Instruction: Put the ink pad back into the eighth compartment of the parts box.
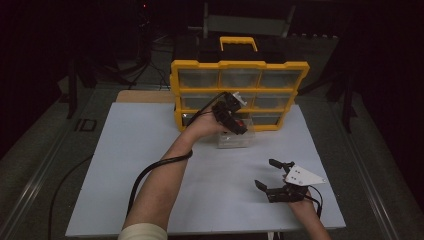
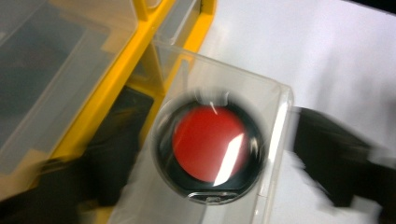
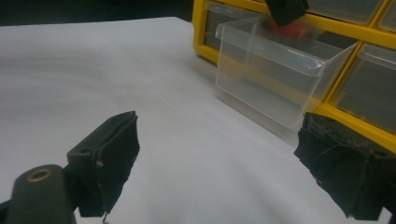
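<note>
While the left claw (image 1: 239, 121) hangs over the clear drawer (image 1: 235, 140) pulled from the yellow organizer (image 1: 200, 65), jaws spread around a red disc (image 2: 208, 142), the right claw (image 1: 272, 175) rests wide open and empty on the surface (image 1: 150, 150).

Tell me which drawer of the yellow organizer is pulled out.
The bottom-row middle drawer is out, jutting onto the white table beneath the left gripper; a red and black round item lies inside. The other drawers sit flush.

The organizer (image 1: 239, 95) stands upright at the far middle of the table (image 1: 150, 165). A drawer (image 1: 235, 139) sits pulled out on the table just near its bottom row, with a round object (image 2: 210, 142) in it. The left gripper (image 1: 231, 116) is above the drawer; the right gripper (image 1: 272, 175) lies near and to the right, well apart.
</note>
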A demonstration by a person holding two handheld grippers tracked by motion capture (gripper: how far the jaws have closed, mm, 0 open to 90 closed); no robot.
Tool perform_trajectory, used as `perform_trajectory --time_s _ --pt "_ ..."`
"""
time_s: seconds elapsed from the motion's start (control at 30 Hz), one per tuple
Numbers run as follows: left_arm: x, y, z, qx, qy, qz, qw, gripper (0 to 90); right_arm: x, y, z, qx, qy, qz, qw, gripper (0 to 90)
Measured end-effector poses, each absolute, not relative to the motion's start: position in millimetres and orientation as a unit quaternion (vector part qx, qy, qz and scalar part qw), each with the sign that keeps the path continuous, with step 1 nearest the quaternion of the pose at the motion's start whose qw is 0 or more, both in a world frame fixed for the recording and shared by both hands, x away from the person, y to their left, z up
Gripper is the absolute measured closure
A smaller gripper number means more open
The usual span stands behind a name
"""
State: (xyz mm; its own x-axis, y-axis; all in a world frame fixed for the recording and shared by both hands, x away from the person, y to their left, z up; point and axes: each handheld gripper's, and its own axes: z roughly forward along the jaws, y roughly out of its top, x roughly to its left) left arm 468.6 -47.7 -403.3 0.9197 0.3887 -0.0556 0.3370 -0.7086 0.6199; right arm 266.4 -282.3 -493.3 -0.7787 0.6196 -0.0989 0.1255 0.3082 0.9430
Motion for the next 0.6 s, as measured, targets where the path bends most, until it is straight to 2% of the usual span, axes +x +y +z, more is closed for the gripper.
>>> perform_trajectory --time_s 0.03,0.6 --pt "468.1 -47.6 -402.7 0.923 0.197 0.04 0.327 0.0 266.4 -282.2 -493.2 0.24 0.775 0.537 0.23 12.6" --pt "450.3 -41.1 -391.4 0.926 0.181 0.035 0.33 0.0 266.0 -281.2 -493.1 0.239 0.777 0.535 0.232 12.6"
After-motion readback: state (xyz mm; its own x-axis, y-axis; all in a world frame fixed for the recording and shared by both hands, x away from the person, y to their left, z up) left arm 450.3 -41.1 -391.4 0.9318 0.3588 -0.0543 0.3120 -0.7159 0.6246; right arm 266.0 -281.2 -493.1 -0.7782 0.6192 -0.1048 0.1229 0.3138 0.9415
